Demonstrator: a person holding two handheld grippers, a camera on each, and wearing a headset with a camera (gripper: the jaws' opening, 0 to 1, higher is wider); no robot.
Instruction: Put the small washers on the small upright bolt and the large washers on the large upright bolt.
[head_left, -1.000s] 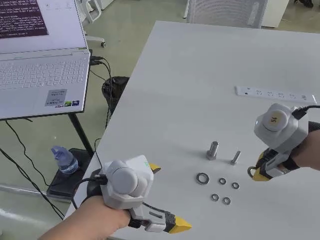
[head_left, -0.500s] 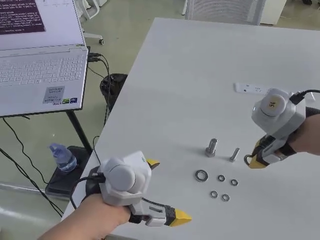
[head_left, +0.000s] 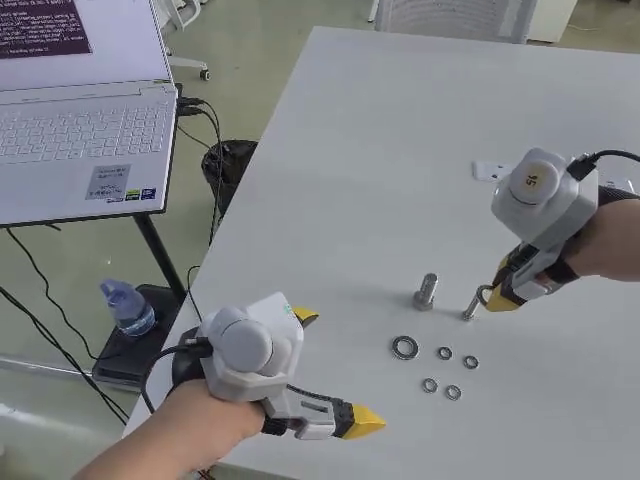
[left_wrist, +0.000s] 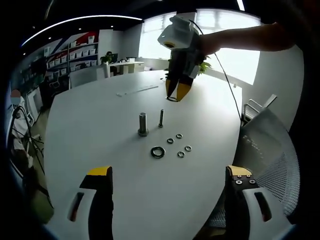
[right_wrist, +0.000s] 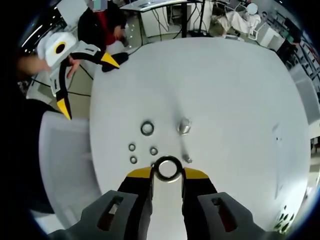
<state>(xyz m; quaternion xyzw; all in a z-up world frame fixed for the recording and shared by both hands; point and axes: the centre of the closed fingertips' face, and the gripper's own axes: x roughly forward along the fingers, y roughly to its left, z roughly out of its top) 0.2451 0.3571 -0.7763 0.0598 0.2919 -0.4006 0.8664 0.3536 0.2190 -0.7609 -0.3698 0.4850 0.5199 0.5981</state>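
"Jaws on the left gripper (head_left: 338, 370)?"

"Wide apart, holding nothing, over the table (head_left: 400, 150) edge nearest us."

"Washers?"

"One large washer (head_left: 404, 347) and four small washers (head_left: 444, 353) lie loose before the large bolt (head_left: 426, 292) and small bolt (head_left: 470, 303). Beyond, the right gripper (head_left: 490, 298) pinches a held washer (head_left: 483, 296) just beside the small bolt's top."

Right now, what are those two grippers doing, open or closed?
Left gripper: open, holding nothing.
Right gripper: closed on a washer.
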